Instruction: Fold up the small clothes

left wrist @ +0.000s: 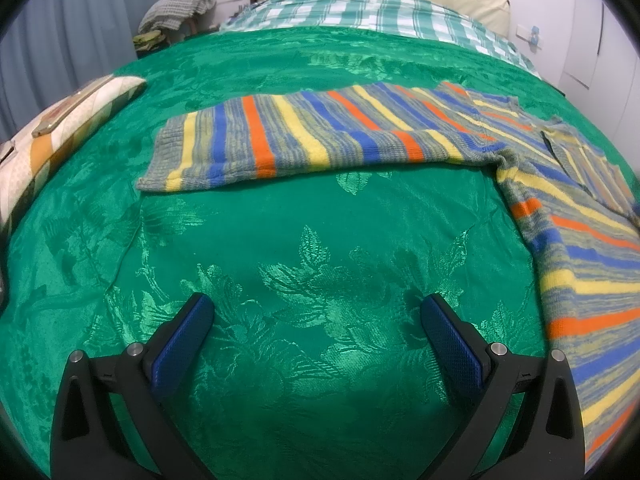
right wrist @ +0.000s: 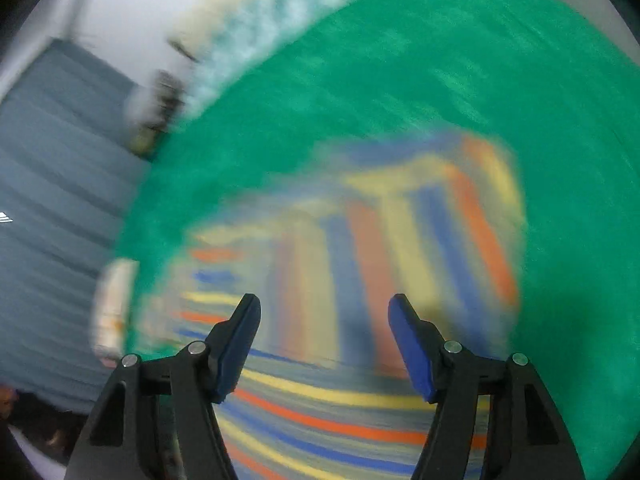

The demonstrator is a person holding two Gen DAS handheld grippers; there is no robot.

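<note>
- Our left tongs [left wrist: 316, 312] hang with jaws spread wide, nothing between them, over bare green bedspread [left wrist: 280, 232].
- The striped sweater [left wrist: 304, 136] lies flat ahead of them, one sleeve stretched out, body trailing to their right.
- Our right tongs [right wrist: 324, 304] stand parted and empty above the sweater; that view is badly blurred.

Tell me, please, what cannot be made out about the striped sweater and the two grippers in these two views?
- Striped sweater: in the left wrist view, its right part is cut off by the lens edge.
- Right wrist view: motion blur smears the sweater, so folds and edges are unreadable.
- Right gripper: open, nothing between its fingers.
- Left gripper: open above the green bedspread.
</note>
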